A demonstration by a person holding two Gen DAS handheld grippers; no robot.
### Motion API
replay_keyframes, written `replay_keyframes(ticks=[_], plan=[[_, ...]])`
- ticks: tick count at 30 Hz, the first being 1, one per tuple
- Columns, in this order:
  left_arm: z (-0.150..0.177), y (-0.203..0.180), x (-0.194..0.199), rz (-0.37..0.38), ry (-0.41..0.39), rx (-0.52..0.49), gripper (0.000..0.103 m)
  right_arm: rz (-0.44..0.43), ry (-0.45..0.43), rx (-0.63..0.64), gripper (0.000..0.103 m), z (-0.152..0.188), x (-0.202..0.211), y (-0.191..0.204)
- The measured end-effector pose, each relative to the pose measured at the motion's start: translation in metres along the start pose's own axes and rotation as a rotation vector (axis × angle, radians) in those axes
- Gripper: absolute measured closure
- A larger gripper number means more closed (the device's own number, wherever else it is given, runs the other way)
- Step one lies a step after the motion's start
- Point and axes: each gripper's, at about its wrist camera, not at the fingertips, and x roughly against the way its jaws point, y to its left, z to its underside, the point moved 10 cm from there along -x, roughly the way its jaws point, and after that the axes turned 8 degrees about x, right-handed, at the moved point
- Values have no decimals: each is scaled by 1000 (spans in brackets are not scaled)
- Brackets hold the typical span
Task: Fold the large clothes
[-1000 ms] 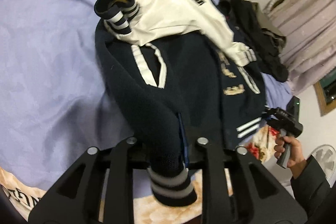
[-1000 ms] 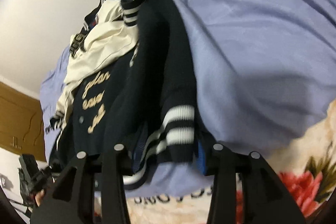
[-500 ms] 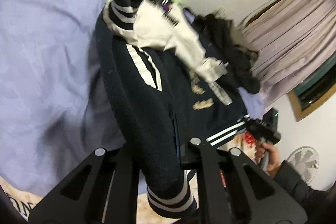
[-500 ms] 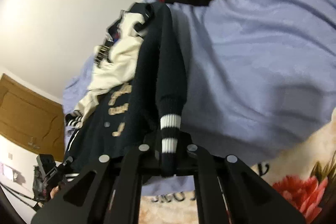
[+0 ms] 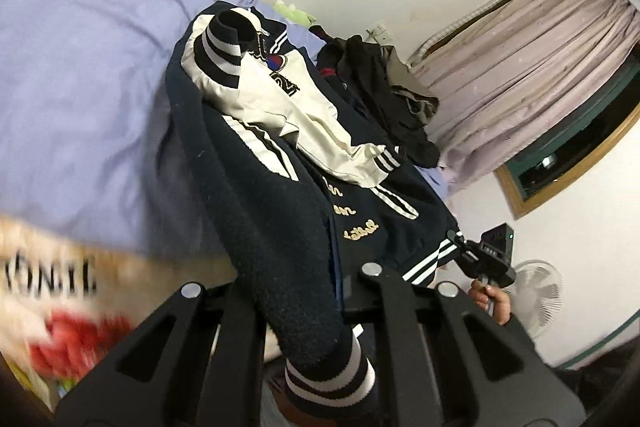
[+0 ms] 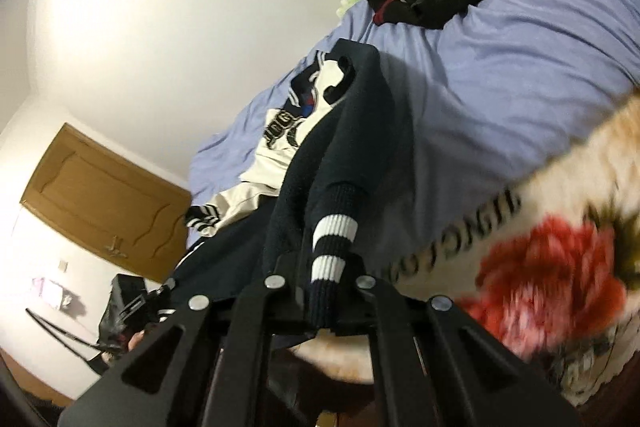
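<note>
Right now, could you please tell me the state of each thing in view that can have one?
Varsity jacket: sleeves folded over its front, bottom hem lifted off the bed.
Left tongs: shut on the jacket's striped hem.
Right tongs: shut on the hem's other corner.
Dark clothes pile: crumpled, unfolded.
Purple sheet: wrinkled.
Curtain: drawn.
Door: closed.
Fan: cannot tell if running.

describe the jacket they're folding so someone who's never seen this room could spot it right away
Start at the bed with the lavender sheet. Across its middle lies the varsity jacket, its striped hem held by the left gripper and right gripper. Unlike the plain black clothes pile behind it, it is navy with cream sleeves, striped cuffs and gold script lettering.
</note>
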Motion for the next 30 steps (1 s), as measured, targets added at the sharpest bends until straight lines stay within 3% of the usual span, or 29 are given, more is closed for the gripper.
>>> replay_keyframes(ticks=[6,10,13,20,30], plan=[[49,-10,54,33,-23,67,94,-83,-28,-98,97,62,55,24],[49,-12,60,24,-38,94,94,-104,-56,-129,97,61,62,34],[23,-17,56,30,-74,109,94,-120,-117,-137,97,26,58,38],[-72,-16,33,43,-163,191,94,-123,-239,-228,97,-86,22,18],[-194,25,-39,-34,-234,323,93,-25,-213,-200,97,-210,-76,-5]])
